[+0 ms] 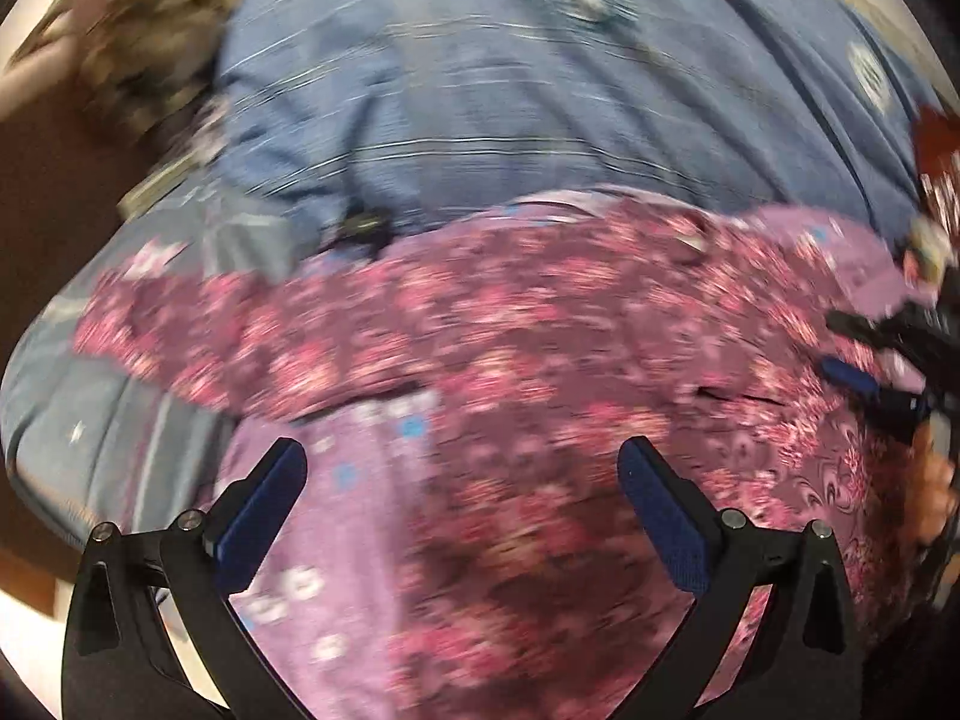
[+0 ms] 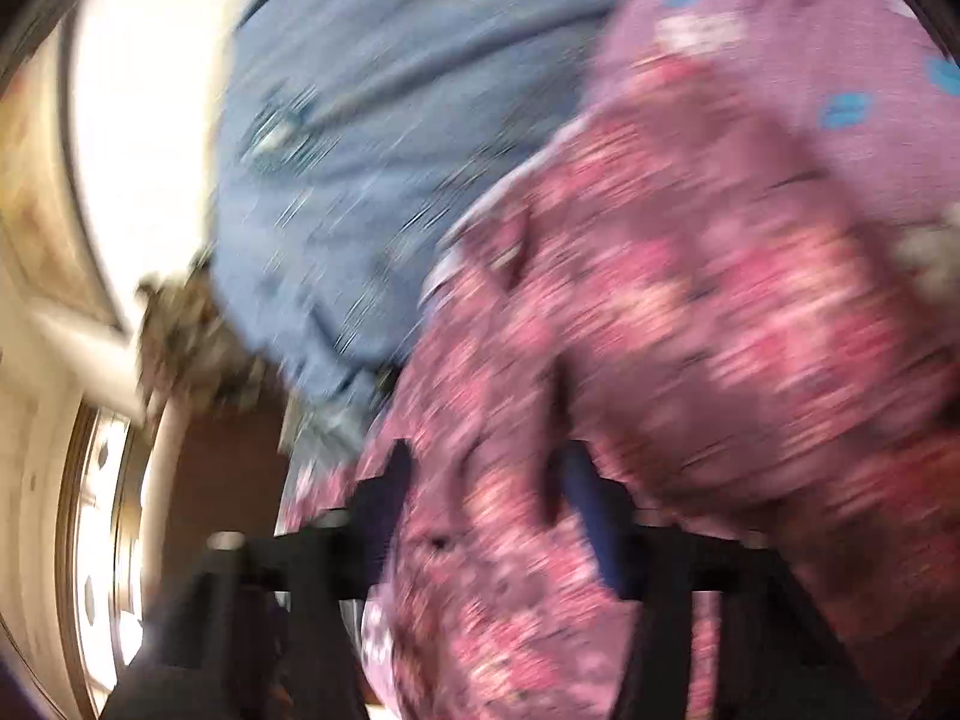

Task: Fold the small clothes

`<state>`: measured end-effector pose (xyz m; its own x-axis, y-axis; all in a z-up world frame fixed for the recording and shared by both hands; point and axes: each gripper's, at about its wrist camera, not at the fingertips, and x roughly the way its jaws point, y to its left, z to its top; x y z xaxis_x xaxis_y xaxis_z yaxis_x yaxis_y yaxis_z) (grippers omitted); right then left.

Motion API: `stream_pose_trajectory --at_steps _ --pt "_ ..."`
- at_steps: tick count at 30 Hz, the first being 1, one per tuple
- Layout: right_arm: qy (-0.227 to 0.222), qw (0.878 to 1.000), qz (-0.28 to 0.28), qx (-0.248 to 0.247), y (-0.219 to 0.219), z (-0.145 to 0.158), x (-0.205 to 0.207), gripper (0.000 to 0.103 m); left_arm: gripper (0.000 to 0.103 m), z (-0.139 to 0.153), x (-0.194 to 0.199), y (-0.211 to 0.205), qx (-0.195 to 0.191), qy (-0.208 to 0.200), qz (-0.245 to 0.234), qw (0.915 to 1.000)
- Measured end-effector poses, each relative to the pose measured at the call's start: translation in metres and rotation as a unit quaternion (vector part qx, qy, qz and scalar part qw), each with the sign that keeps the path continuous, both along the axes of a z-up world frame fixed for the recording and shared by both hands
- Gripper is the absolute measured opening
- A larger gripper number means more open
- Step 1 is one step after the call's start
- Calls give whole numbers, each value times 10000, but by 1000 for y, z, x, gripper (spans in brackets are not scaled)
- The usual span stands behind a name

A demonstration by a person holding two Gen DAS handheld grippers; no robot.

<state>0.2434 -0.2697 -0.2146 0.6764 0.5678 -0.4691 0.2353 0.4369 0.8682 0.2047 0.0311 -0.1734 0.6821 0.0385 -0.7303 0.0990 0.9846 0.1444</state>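
A purple garment with a pink flower print [image 1: 510,324] lies spread on a blue bedcover [image 1: 480,90]. My left gripper [image 1: 462,468] is open just above the garment's near part, with nothing between its blue pads. My right gripper [image 2: 486,480] has a fold of the same garment [image 2: 690,300] bunched between its fingers, which stand fairly close together. That view is heavily blurred. The right gripper also shows at the right edge of the left wrist view [image 1: 888,384], resting on the cloth.
The blue bedcover [image 2: 372,120] runs beyond the garment. A mottled brown and white cloth [image 1: 144,42] lies at the far left by the bed's edge. A dark brown surface [image 1: 48,192] shows at the left. A bright wall and a framed panel [image 2: 102,480] are at the left.
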Motion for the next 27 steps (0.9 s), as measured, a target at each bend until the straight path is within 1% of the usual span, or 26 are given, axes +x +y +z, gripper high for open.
stream_pose_trajectory --at_steps 1,2,5,7,8,10,12,14,15,16,17,18,19,20,21,22,23,25,27 --pt "134 9998 -76 134 -2 -5 1 39 103 -6 5 -21 121 57 -145 9998" --pt "368 9990 -102 227 -3 -11 2 39 103 -9 8 -34 172 67 -237 9995" --pt "815 9966 -66 36 1 -14 8 39 103 -21 18 -76 483 10 -380 9981" --pt "915 9958 -11 -9 4 -14 9 38 103 -27 23 -101 662 -35 -546 9963" --pt "938 9956 -29 54 0 -16 6 38 103 -30 27 -113 814 -85 -582 9949" --pt "993 9948 -28 215 1 -22 9 38 103 -35 36 -130 982 -140 -595 9933" --pt "1055 9936 -33 397 -3 -27 8 38 103 -43 49 -143 957 43 -665 9932" --pt "1098 9925 -50 541 -5 -30 7 38 103 -56 66 -151 762 510 -685 9934" --pt "1109 9920 -67 596 -11 -31 5 38 102 -64 76 -150 655 747 -617 9931" --pt "1120 9916 -95 639 -14 -29 4 38 96 -70 83 -147 527 914 -519 9931" --pt "1129 9912 -119 676 -17 -29 3 38 86 -72 87 -141 275 1023 -481 9932" --pt "1132 9909 -123 716 -19 -29 2 38 78 -72 91 -135 -84 1107 -475 9927" --pt "1136 9908 -120 723 -19 -30 2 38 57 -70 94 -127 -543 1227 -496 9897" --pt "1141 9909 -118 705 -19 -29 3 38 45 -68 95 -125 -706 1272 -507 9881" --pt "1139 9913 -110 649 -18 -28 3 38 39 -66 97 -124 -763 1282 -515 9875" --pt "1135 9917 -102 593 -17 -27 4 38 25 -62 97 -123 -834 1283 -577 9865" --pt "1127 9922 -90 517 -16 -26 5 38 15 -61 98 -123 -907 1294 -618 9855" --pt "1115 9928 -82 419 -13 -23 6 38 9 -57 98 -119 -1093 1294 -670 9833" --pt "1068 9937 -104 326 -12 -20 6 38 7 -51 98 -115 -1235 1297 -687 9814"
